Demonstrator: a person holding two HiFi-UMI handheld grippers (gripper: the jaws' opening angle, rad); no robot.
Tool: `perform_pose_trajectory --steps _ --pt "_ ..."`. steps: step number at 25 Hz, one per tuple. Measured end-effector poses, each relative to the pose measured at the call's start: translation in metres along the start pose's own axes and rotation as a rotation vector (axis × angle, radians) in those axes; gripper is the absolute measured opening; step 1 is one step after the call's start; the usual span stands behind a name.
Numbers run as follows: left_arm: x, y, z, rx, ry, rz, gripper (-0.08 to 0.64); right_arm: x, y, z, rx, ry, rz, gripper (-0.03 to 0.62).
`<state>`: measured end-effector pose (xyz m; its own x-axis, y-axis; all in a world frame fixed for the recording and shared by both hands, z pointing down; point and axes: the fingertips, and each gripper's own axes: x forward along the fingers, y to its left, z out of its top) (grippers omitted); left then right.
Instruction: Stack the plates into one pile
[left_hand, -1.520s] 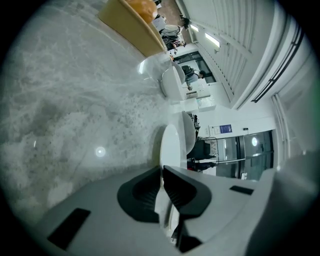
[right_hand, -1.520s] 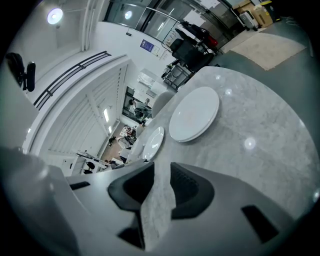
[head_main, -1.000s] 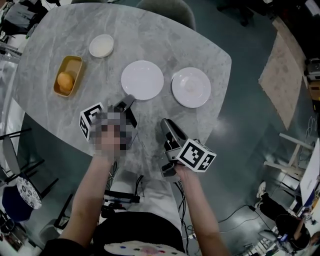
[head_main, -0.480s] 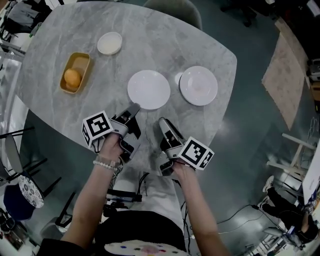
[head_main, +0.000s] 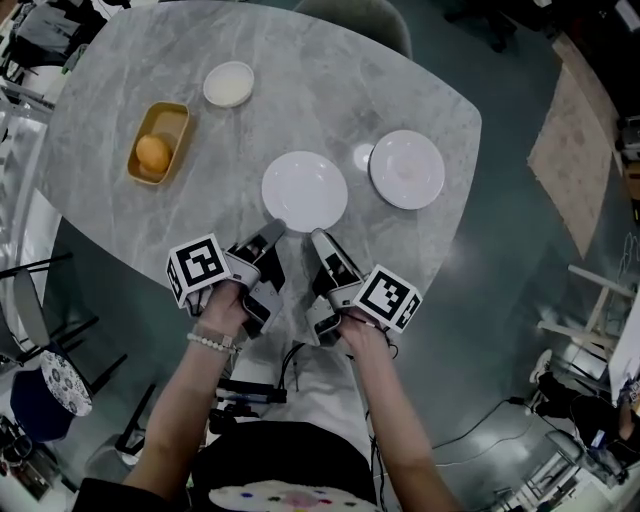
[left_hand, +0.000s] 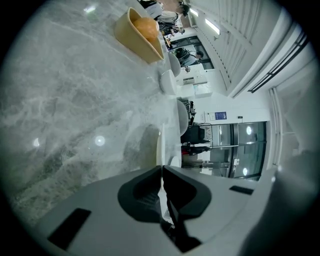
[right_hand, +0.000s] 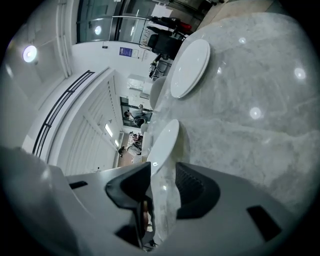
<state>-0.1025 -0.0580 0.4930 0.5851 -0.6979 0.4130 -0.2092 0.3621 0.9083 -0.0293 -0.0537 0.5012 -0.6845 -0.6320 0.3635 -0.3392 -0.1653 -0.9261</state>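
At the worktop (head_main: 320, 80) front, both grippers have moved up to the nearer plate (head_main: 305, 190): right gripper (head_main: 318, 238) fingers just spread wide at its rim, left gripper (head_main: 275, 229) fingers pressed together alongside. Grab looks next; other plate (head_main: 407, 169) waits just beside.

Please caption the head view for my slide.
Marble table with two white plates, a bowl and an orange in a yellow dish.

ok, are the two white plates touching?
Apart. The head view shows a strip of bare table between the near plate and the right plate; their rims do not meet.
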Motion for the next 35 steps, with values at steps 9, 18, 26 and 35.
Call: perform_pose_trajectory --steps 9,18,26,35 --pt "-0.002 0.003 0.000 0.036 0.024 0.011 0.025 0.008 -0.005 -0.001 0.033 -0.023 -0.033 0.100" --pt "-0.002 0.005 0.000 0.112 0.041 0.035 0.026 0.006 -0.004 0.000 -0.039 -0.054 -0.085 0.071" --pt "0.001 -0.001 -0.005 0.154 0.049 0.029 0.028 0.000 0.003 0.008 -0.127 -0.045 -0.091 0.064" --pt "0.019 -0.018 -0.006 0.185 0.087 0.004 0.028 -0.006 0.010 0.030 -0.158 -0.093 -0.106 0.066"
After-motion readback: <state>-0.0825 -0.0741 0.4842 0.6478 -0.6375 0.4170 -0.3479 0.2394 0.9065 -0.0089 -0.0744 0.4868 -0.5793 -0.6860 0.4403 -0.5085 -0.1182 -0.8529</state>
